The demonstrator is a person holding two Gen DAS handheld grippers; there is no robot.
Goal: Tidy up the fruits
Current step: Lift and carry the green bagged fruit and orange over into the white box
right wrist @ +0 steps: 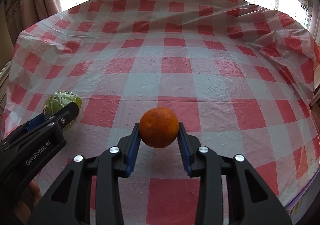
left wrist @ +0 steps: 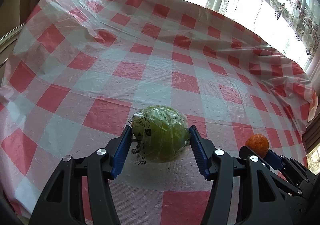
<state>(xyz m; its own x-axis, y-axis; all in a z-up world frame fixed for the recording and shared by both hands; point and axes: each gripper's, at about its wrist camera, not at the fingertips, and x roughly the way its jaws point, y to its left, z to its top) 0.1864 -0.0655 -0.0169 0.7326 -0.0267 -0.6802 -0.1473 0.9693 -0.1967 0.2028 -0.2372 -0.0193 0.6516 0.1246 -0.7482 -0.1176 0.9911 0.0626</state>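
— Gripping what, the left gripper [left wrist: 160,139]?
— A wrapped green fruit [left wrist: 160,135], over the checked tablecloth [left wrist: 140,68].
— The right gripper [right wrist: 159,131]?
— Pinching an orange [right wrist: 159,127] (right of the green one).

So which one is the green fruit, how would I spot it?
Look at the red-and-white checked tablecloth. Near its front edge, the left gripper pinches the green fruit. Unlike the bare orange beside it, it is wrapped in crinkly printed plastic.

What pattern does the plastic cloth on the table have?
The thin plastic tablecloth has a red, pale pink and white check pattern; the right wrist view shows it best.
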